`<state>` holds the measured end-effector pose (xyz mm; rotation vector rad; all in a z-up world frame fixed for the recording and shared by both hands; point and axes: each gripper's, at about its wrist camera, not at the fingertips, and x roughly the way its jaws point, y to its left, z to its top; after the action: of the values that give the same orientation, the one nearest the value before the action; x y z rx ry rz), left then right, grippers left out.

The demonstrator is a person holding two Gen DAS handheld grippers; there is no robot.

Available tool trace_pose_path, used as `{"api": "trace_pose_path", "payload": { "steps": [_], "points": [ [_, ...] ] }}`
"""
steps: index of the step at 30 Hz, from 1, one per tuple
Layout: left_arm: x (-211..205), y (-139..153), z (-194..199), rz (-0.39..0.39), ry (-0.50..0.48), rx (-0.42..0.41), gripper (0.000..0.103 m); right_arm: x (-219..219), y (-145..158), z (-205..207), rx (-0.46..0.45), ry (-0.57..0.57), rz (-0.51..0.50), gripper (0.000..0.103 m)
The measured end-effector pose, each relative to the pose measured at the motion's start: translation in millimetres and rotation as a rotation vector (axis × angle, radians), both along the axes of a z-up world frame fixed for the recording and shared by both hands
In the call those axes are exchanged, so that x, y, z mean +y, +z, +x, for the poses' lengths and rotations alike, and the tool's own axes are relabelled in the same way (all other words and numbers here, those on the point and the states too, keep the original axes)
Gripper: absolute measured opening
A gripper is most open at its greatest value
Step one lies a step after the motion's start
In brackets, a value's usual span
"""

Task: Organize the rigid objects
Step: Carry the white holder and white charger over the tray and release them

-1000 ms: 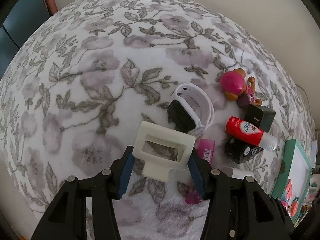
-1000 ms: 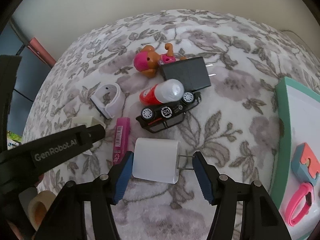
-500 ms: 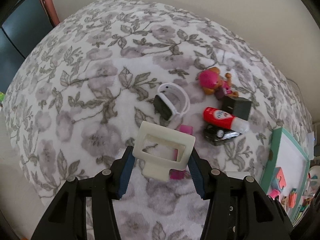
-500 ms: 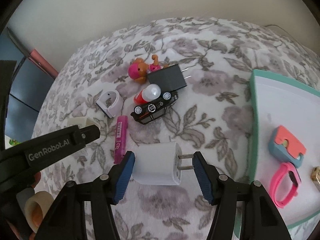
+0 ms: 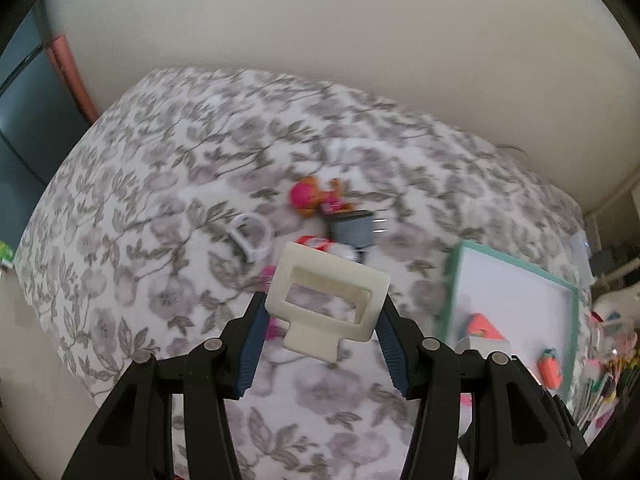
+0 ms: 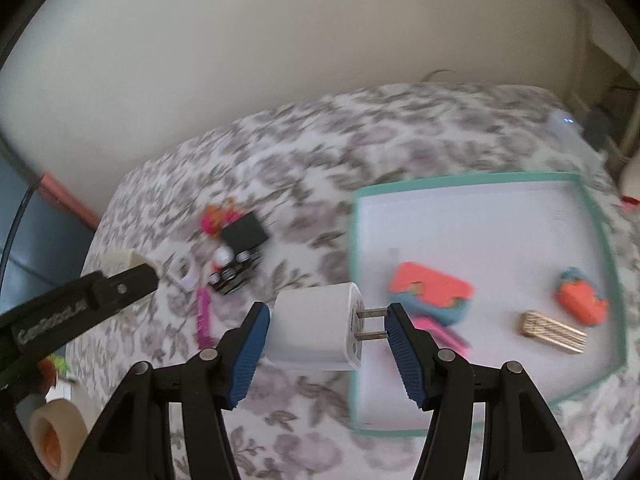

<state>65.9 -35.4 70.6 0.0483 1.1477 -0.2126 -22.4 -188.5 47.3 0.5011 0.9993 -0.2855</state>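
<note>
Left gripper (image 5: 322, 314) pinched a cream frame (image 5: 326, 302) at frame centre; right gripper (image 6: 326, 326) pinched a white charger (image 6: 316, 328) left of the tray (image 6: 604, 240). Tray held four items; about six remained in a pile (image 6: 234, 252), centre left.

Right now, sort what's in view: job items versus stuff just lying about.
Job:
white charger, in right gripper
cream frame, in left gripper
teal tray
toy car
black charger

Lying about:
tape roll
floral cover
</note>
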Motion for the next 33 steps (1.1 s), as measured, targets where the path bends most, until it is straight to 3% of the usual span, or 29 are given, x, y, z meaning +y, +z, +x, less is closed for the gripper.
{"api": "trace_pose_path", "payload": {
  "steps": [9, 17, 33],
  "points": [
    [-69.8, 4.3, -30.6, 0.016, -0.129, -0.012, 0.054, -69.2, 11.7, -37.5, 0.008, -0.17, -0.017, 0.063],
    [-118.3, -12.9, -45.3, 0.042, -0.221, -0.003, 0.054, -116.1, -3.1, -59.6, 0.052, -0.287, 0.014, 0.063],
    [-46.1, -69.6, -2.1, 0.095, -0.021, 0.135, 0.054, -115.6, -39.1, -47.6, 0.16, -0.263, 0.033, 0.063]
  ]
}}
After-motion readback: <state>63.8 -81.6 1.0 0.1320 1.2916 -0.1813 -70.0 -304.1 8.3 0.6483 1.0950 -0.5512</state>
